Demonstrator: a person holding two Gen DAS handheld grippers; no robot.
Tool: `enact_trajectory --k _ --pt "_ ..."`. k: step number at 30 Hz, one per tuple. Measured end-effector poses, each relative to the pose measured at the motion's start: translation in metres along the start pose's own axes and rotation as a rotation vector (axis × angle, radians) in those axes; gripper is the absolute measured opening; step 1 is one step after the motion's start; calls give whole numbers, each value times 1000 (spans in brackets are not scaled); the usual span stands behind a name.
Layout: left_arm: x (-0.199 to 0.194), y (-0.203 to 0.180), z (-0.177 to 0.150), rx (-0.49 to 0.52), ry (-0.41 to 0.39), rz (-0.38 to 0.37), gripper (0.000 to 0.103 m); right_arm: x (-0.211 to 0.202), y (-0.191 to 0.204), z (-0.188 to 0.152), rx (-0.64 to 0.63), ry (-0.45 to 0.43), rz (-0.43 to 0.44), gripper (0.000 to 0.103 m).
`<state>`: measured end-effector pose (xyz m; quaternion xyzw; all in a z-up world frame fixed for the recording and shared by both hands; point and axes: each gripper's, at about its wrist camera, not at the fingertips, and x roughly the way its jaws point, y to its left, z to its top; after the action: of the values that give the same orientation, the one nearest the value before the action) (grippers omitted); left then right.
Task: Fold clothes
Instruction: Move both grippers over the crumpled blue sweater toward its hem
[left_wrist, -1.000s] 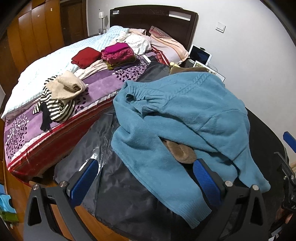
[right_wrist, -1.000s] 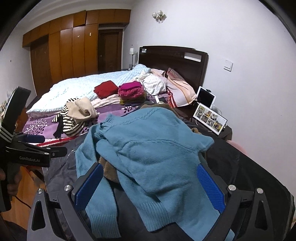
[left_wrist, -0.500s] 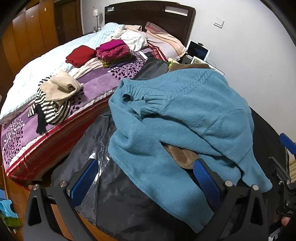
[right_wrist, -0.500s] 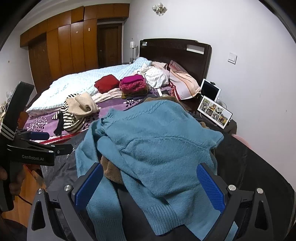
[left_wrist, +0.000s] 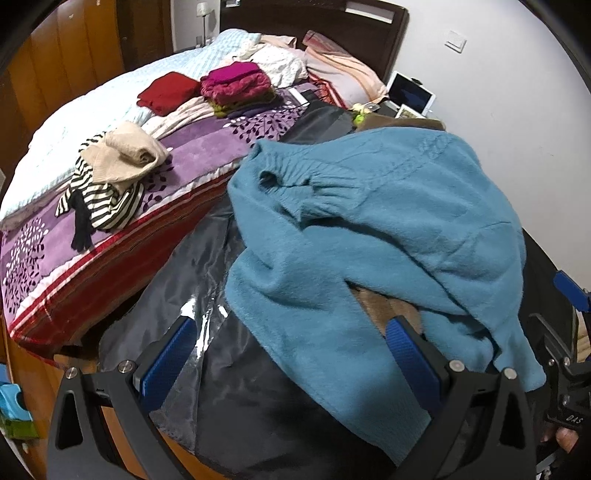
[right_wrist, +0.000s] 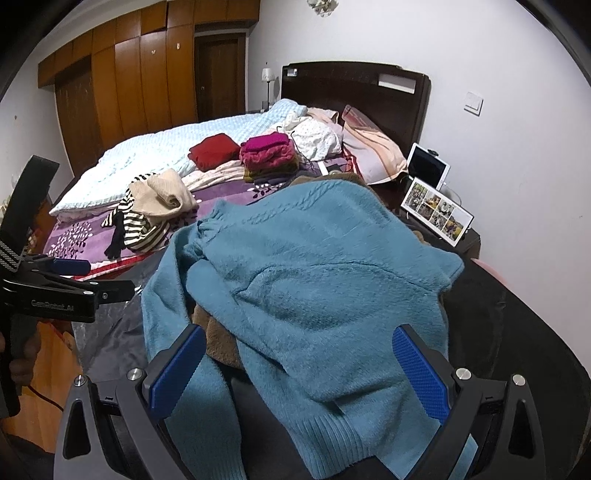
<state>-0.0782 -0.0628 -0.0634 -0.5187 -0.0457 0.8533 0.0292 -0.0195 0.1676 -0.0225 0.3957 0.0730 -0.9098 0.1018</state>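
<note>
Teal fleece sweater (right_wrist: 317, 295) lies rumpled over a brown garment (right_wrist: 218, 339); with your left gripper (left_wrist: 291, 354) and right gripper (right_wrist: 299, 363) both spread wide and empty, a deep pinch risks catching both layers.

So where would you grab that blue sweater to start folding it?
Probably by the ribbed hem, coming in low from the near edge. The teal sweater lies spread over a brown garment, and that hem hangs nearest, between the open fingers of the right gripper. Its edge is loose and thick, so it should pinch easily. The left gripper, also open, could take the nearby sleeve.
</note>
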Motion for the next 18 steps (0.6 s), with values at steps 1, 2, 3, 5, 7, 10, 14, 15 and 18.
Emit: enact_trajectory --k 1,2,3,5,7,10,14,15,18 --pt "2 1 0 -2 3 2 103 4 1 1 -2 5 2 102" --pt "4 3 0 -4 7 5 103 7 2 1 -4 9 5 102" --pt "5 4 0 -6 10 7 103 11 3 2 -6 14 8 102" --pt "9 7 1 -11 18 10 103 18 6 3 -8 25 13 102" --pt "12 9 1 -16 24 13 103 26 8 5 -10 36 18 102" --pt "17 13 3 -24 33 14 103 36 12 8 -23 49 17 102" --pt "23 18 5 -34 41 16 103 52 18 10 -55 68 9 102" --pt "24 20 5 -36 43 16 103 57 19 11 -63 73 7 102" --pt "28 24 6 -42 53 18 103 70 23 12 -95 81 -7 102"
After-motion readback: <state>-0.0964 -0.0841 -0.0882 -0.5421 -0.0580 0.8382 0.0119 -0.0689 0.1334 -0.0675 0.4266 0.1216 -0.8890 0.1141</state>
